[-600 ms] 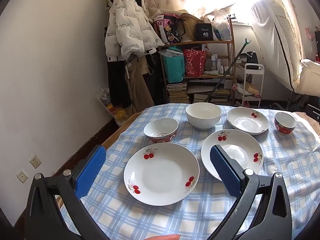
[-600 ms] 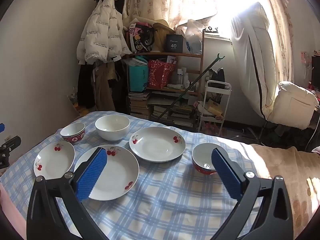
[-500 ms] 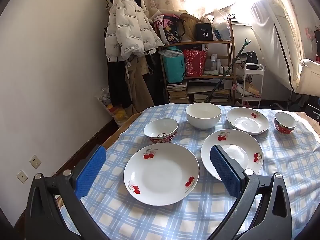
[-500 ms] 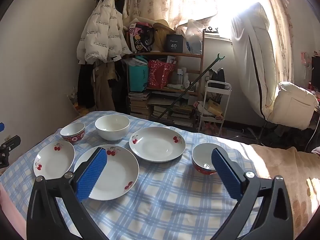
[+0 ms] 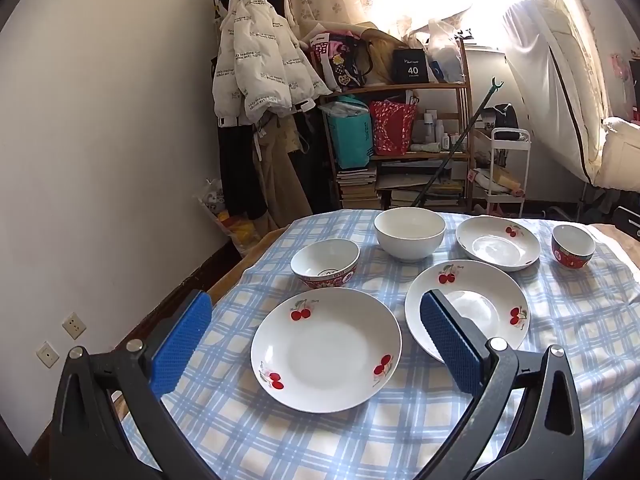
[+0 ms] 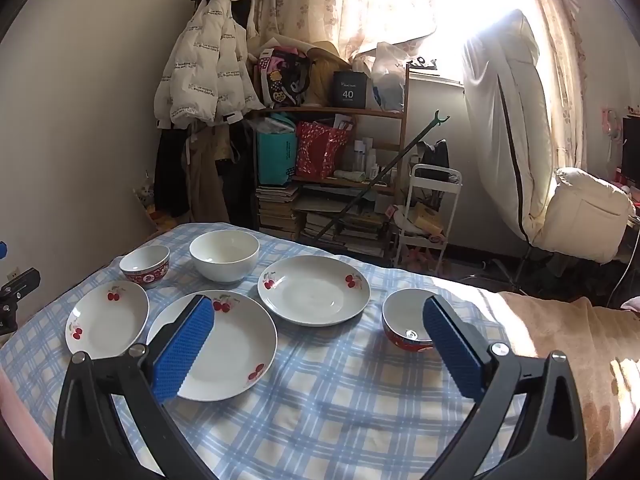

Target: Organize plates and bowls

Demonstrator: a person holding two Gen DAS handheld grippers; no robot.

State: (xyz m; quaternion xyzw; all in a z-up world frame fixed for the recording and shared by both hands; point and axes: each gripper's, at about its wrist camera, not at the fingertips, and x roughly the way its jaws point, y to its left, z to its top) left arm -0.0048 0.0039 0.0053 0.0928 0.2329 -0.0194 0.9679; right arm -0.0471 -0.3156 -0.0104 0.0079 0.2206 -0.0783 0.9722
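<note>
glazed plates and bowls spread apart on the checked cloth (image 5: 560,340)
both grippers, left (image 5: 316,340) and right (image 6: 316,344), hover wide open, empty. near plate (image 5: 326,350) looks stiff, slippery, breakable; pinch its raised rim.

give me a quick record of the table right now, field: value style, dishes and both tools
surface: blue checked tablecloth
plates: three white cherry plates, none stacked: left plate, middle plate, far plate
bowls: plain white bowl; red-patterned bowl on the left; second red-patterned bowl on the right
stacking: nothing stacked yet
left tool: open, empty, above the left plate
right tool: open, empty, between the middle plate and the right bowl
</note>
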